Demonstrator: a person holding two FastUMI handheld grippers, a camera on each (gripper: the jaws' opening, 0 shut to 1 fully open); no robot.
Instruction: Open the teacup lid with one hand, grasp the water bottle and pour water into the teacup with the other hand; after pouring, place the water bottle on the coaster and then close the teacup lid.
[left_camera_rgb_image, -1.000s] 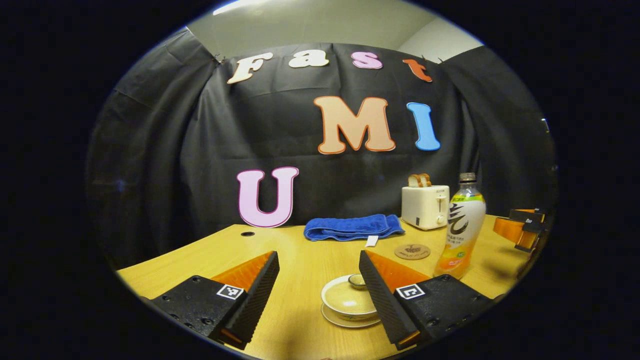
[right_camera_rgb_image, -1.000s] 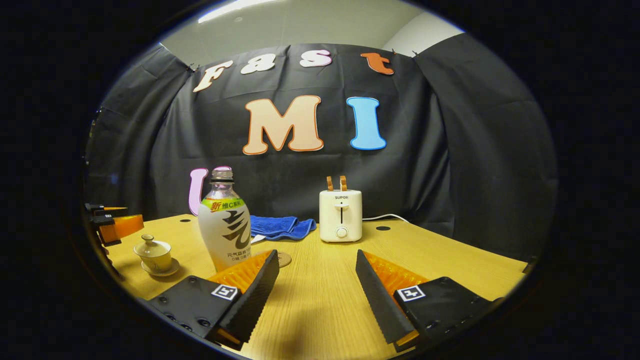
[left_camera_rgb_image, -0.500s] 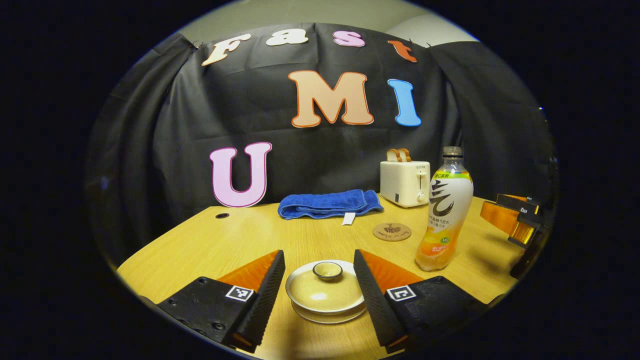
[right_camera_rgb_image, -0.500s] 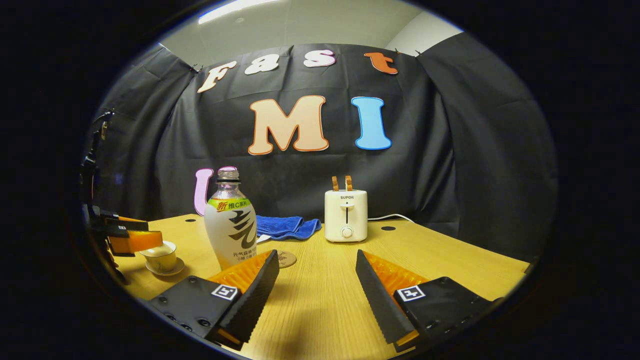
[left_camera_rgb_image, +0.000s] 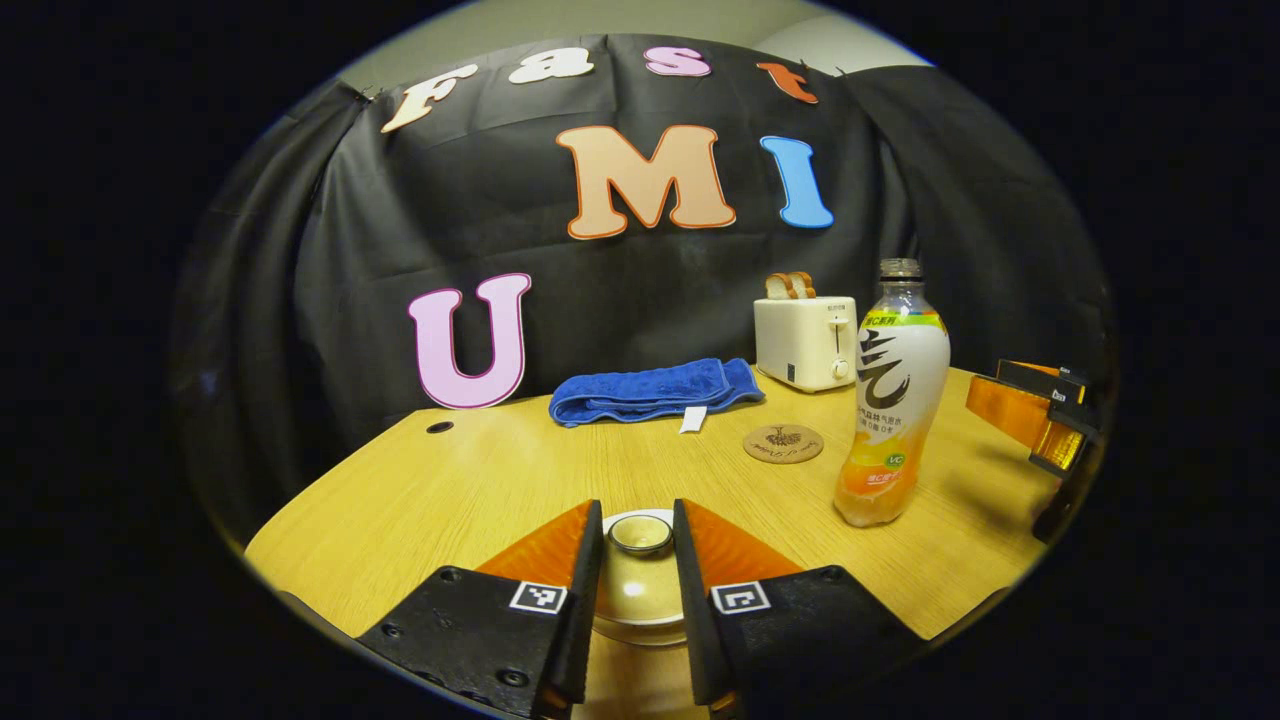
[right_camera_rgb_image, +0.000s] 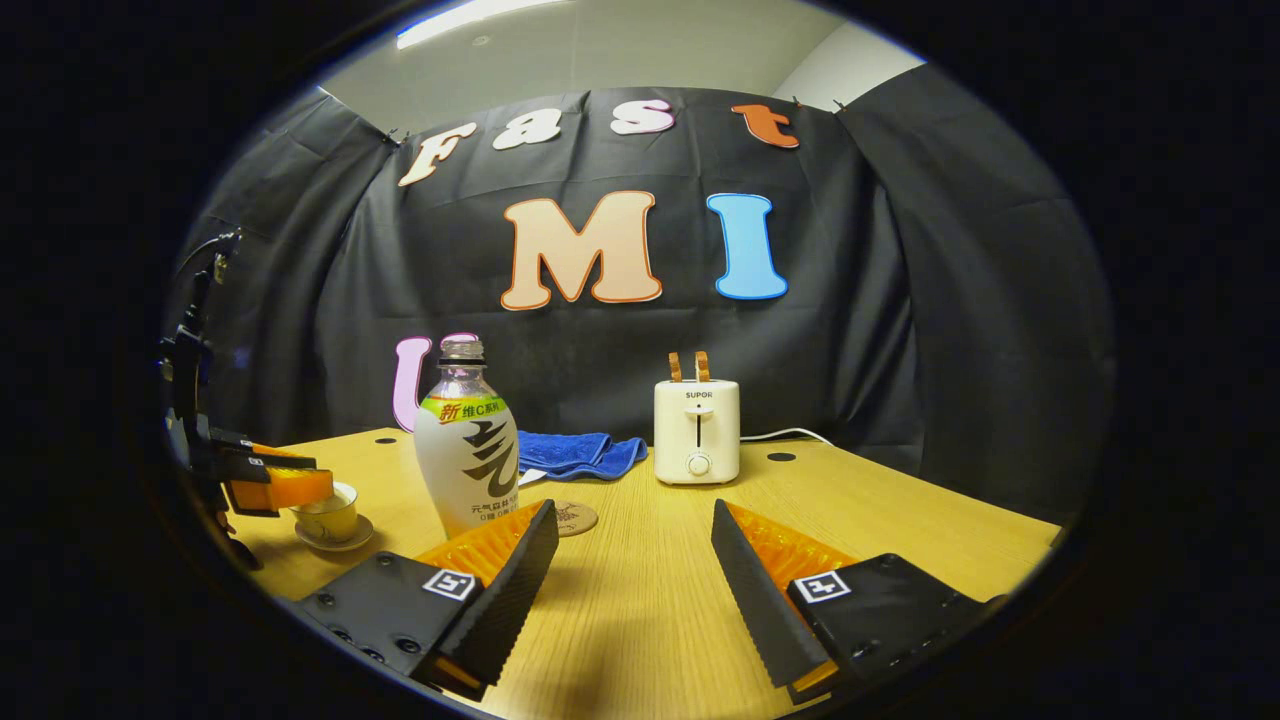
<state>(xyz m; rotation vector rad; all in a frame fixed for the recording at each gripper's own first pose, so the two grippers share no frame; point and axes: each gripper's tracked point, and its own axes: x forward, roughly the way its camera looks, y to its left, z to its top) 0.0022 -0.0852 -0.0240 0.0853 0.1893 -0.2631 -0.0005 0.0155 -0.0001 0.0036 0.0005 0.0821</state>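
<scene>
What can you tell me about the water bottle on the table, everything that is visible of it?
The water bottle stands upright on the wooden table, untouched. It looks like clear plastic, with no cap seen on its neck, a mostly white printed wrap with a dark brush stroke, and an orange bottom part. The round coaster lies just beside it, and the toaster is farther behind. In the right gripper view it rises just behind one finger of the open right gripper, not between the fingers.
</scene>
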